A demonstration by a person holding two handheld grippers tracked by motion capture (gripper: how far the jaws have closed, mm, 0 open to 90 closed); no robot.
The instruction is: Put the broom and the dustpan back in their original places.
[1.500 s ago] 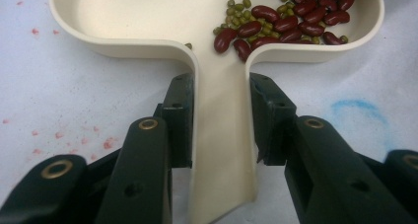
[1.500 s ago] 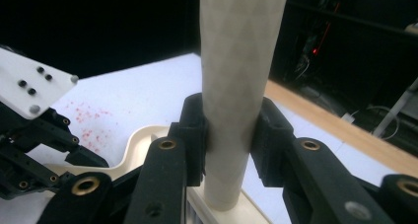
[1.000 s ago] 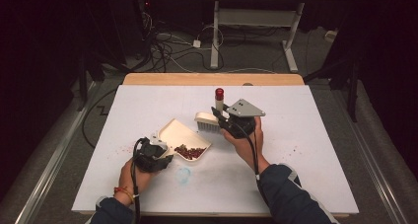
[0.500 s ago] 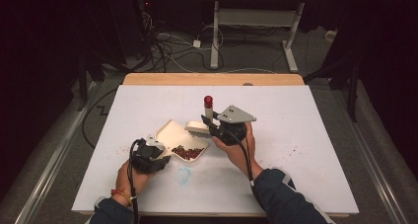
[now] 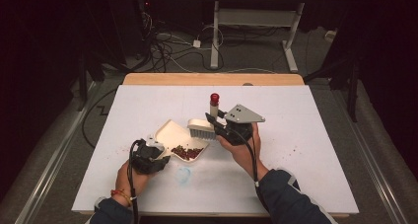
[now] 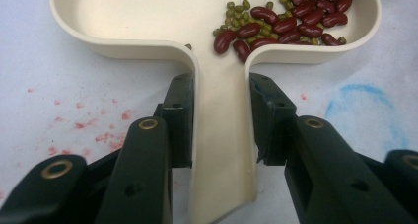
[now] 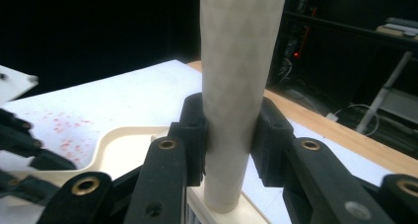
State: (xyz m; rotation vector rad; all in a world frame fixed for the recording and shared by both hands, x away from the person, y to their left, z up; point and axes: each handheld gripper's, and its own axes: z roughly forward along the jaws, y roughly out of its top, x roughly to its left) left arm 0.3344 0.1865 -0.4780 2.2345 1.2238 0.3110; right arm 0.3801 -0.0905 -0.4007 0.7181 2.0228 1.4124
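Note:
A cream dustpan point(image 5: 173, 134) lies on the white table sheet with a pile of red kidney beans point(image 5: 186, 152) and small green beans point(image 6: 236, 9) in its near corner. My left gripper point(image 5: 165, 157) is shut on the pan's flat handle point(image 6: 222, 135), one pad on each edge. Over the pan's far-right rim, my right gripper point(image 5: 214, 123) is shut on the upright cream handle point(image 7: 239, 61) of a brush point(image 5: 202, 130). The handle ends in a red cap point(image 5: 215, 96), and the bristles point down.
A blue smudge point(image 5: 183, 174) marks the sheet just in front of the pan. Faint red specks point(image 5: 296, 147) are scattered to the right. A wooden table edge point(image 5: 212, 79) runs along the back, with cables and a desk frame point(image 5: 251, 21) on the floor beyond.
The right gripper and brush shifted a little left and nearer, toward the pan's rim. The left gripper and the dustpan stayed put.

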